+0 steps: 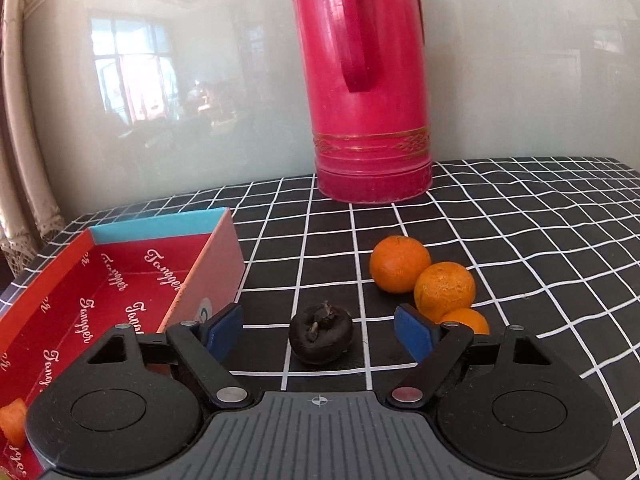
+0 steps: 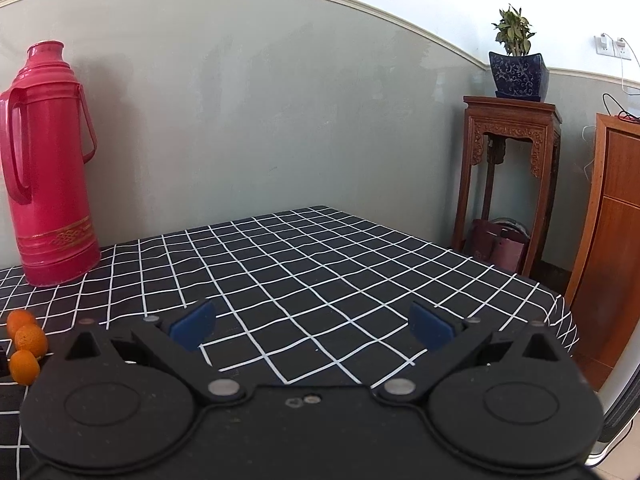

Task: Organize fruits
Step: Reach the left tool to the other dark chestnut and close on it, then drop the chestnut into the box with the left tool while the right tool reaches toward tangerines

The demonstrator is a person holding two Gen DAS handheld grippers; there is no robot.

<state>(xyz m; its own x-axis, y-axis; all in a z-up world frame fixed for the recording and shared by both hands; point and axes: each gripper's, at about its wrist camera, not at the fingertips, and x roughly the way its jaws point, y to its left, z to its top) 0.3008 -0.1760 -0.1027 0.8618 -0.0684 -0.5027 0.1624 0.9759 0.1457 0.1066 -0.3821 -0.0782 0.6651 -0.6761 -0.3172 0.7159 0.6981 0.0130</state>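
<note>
A dark round fruit with a dried stem lies on the black checked tablecloth, between the blue pads of my left gripper. The pads stand apart from it on both sides, so the gripper is open. Three oranges sit in a row just right of it, the nearest partly behind the right finger; they also show at the left edge of the right wrist view as oranges. A red box stands at the left with an orange piece in its near corner. My right gripper is open over bare cloth.
A tall red thermos stands at the back by the wall, also seen as the thermos on the left. Beyond the table's right edge are a wooden stand with a potted plant and a wooden cabinet.
</note>
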